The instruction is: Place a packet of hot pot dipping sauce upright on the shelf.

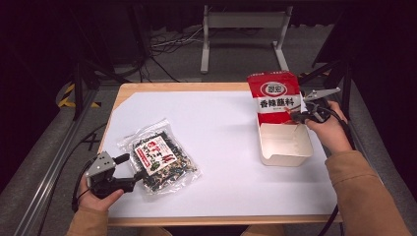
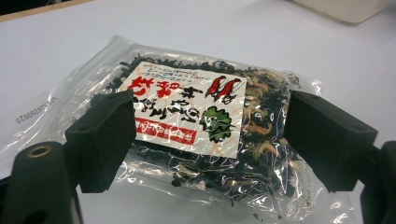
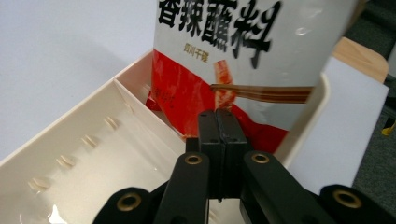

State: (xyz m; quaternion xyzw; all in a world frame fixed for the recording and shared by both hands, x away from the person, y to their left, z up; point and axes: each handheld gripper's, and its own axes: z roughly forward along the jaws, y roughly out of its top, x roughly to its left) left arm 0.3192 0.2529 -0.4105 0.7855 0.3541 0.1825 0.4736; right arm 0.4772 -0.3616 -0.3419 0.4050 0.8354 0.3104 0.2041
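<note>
A clear bag of dark dried seaweed [image 1: 160, 160] with a red and white label lies flat at the front left of the white sheet. My left gripper [image 1: 129, 170] stands open at the bag's near corner. In the left gripper view the two jaws of the left gripper [image 2: 205, 135] hang either side of the seaweed bag [image 2: 187, 112], apart from it. A red and white seasoning packet [image 1: 274, 93] stands upright in the far end of a cream box [image 1: 285, 157]. My right gripper [image 1: 296, 116] is shut. In the right gripper view the right gripper [image 3: 219, 122] has its tips in front of the packet's [image 3: 224, 60] lower red part, nothing between them.
The cream box [image 3: 70, 140] has a low divider and small ribs on its floor. A white sheet [image 1: 216, 137] covers most of the wooden table. The table's right edge runs close beside the box. Metal frames and cables stand on the floor beyond the table.
</note>
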